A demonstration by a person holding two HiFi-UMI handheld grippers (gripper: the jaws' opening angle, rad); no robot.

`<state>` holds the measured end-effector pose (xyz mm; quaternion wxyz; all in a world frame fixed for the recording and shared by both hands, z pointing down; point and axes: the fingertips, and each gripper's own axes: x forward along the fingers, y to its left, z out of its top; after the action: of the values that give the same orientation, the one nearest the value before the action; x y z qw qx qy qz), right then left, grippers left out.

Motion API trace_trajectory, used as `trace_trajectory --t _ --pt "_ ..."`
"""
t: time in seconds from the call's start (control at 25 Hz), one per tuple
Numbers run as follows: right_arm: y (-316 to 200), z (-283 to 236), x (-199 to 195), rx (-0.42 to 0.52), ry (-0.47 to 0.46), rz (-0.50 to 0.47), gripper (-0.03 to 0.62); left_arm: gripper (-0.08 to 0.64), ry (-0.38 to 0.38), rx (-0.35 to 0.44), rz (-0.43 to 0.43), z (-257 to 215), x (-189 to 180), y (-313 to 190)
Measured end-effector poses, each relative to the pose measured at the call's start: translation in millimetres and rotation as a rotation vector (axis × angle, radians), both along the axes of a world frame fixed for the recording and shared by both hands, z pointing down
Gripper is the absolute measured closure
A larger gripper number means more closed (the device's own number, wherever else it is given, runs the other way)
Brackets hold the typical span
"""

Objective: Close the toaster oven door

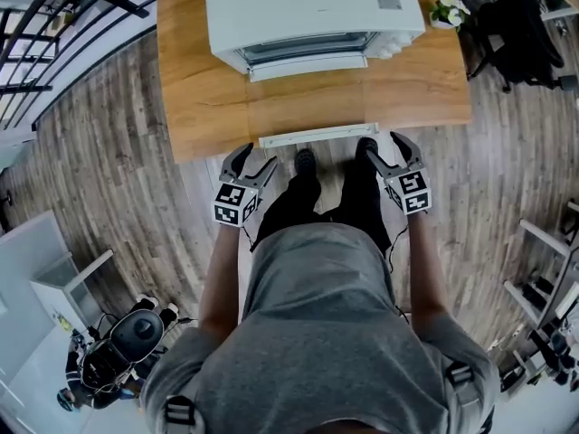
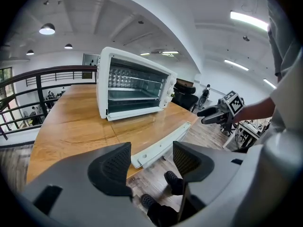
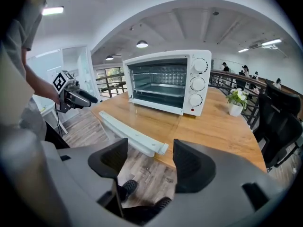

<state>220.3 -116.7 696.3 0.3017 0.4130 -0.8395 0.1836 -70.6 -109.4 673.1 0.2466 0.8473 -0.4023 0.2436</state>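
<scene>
A white toaster oven (image 1: 312, 7) stands at the far side of a wooden table (image 1: 199, 89). Its glass door lies folded down flat, and the white door handle (image 1: 317, 135) reaches the table's near edge. My left gripper (image 1: 256, 163) hangs open just before the table edge, left of the handle's end. On the other side my right gripper (image 1: 384, 149) is open too, near the handle's right end. The left gripper view has the handle (image 2: 163, 143) just beyond its open jaws. The right gripper view shows the handle (image 3: 132, 134) ahead of its open jaws. Neither gripper touches it.
A small potted plant (image 1: 448, 12) stands on the table right of the oven. A black office chair (image 3: 279, 122) is at the far right. A dark railing (image 1: 54, 25) runs along the left. The person's shoes (image 1: 306, 161) are on the plank floor below the table edge.
</scene>
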Motion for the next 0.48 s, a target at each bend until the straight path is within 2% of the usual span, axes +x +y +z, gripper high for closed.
trace_trajectory --t 0.24,0.48 --pt "-2 30 4 -0.057 -0.017 -0.013 0.291 0.268 -0.02 -0.043 -0.028 26 -7 -1" --pt "-7 55 -5 -0.119 -0.034 -0.059 0.29 0.268 -0.103 -0.087 0.084 66 3 8"
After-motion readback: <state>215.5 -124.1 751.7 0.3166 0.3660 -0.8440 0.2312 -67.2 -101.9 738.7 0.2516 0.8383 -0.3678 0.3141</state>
